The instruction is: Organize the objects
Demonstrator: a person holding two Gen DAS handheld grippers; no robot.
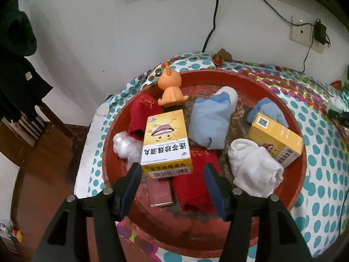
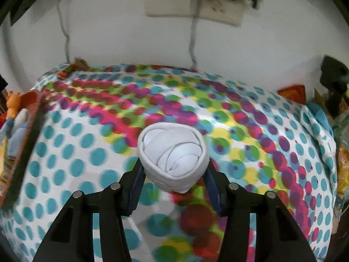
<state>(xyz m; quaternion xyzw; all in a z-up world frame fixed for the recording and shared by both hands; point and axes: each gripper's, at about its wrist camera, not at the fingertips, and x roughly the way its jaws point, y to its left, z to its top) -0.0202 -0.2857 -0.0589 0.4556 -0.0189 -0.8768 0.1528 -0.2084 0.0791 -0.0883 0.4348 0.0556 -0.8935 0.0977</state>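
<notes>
In the left wrist view a round red tray [image 1: 218,74] holds a yellow medicine box [image 1: 165,139], a second yellow box [image 1: 277,137], an orange toy figure [image 1: 171,87], a light blue sock bundle [image 1: 209,122], a white sock bundle [image 1: 255,168] and red socks [image 1: 196,185]. My left gripper [image 1: 172,168] hovers open over the tray's near side, its fingers flanking the near end of the first yellow box without touching it. In the right wrist view my right gripper [image 2: 174,166] is shut on a rolled white sock [image 2: 172,152], held above the dotted tablecloth [image 2: 87,142].
A small dark red box [image 1: 160,192] and crumpled clear plastic [image 1: 126,146] also lie in the tray. The tray's edge [image 2: 28,135] shows at the left of the right wrist view. Snack packets [image 2: 342,152] crowd the table's right end. Wall sockets [image 2: 192,2] with cables are behind.
</notes>
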